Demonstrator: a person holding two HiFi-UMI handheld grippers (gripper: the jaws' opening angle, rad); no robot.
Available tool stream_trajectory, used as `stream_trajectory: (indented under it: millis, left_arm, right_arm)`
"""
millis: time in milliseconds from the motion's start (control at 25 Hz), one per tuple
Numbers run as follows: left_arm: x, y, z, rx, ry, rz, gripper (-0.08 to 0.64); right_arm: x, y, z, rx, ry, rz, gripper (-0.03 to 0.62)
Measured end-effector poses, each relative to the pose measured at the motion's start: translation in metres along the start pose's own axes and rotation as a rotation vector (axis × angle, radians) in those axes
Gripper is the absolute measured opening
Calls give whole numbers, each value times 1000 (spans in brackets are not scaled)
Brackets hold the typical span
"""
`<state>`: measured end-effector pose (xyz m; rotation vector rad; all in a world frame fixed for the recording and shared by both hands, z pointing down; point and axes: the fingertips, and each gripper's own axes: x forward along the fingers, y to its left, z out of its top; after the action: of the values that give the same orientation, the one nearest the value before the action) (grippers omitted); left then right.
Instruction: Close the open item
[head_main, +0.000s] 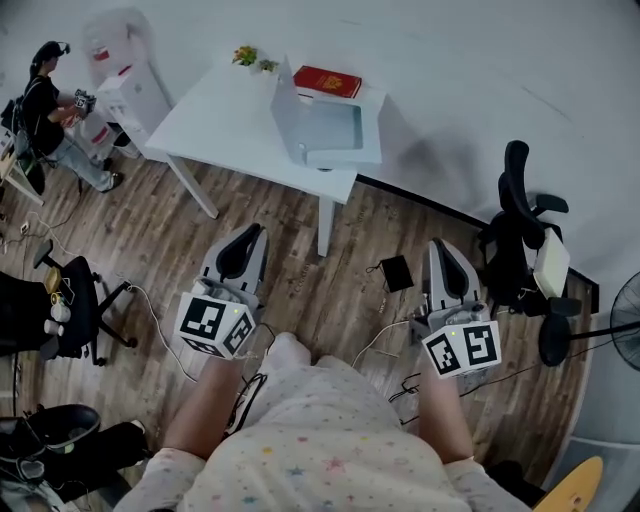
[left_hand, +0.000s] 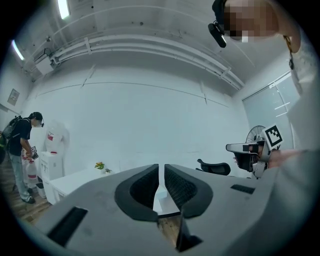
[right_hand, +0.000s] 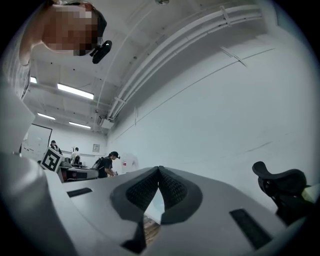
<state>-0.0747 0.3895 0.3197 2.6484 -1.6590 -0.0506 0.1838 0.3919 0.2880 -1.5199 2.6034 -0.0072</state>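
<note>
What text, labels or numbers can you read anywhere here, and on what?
Nothing here can be read.
Red book on the white table: cover print too small.
Water dispenser: red label, blurred.
Marker cubes: black-and-white code squares, no letters.

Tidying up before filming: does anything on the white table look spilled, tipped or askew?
Nothing stands out. The grey laptop stands open, the red book lies flat behind it, and the small green plant sits at the white table's far corner. Only loose cables trail across the wooden floor nearby.
</note>
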Motion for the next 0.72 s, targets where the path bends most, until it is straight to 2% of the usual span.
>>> stream_trajectory:
  millis: [120,200,280,360,520,720]
  left_arm:
    - [4,-7,-6,45,53,-12,41]
    - [8,-11,-8,41,65,-27,162]
    - [12,-14,-8,7,55,-40,226]
    - [14,-12,-7,-3,39,-36,255]
    - [21,3,-6,-22,14,-19,281]
    - [48,30,-8,-43,0,-12,290]
  right_arm:
    - [2,-1,-5,10,26,8,8]
    - [4,-3,-9,18,45,15,96]
    - [7,-6,-12,27,52,16,190]
    - [12,-11,-15,41,52,8,243]
    - [29,-18,-18,49,56,2,307]
    - [64,-20,-23,65,55,21,333]
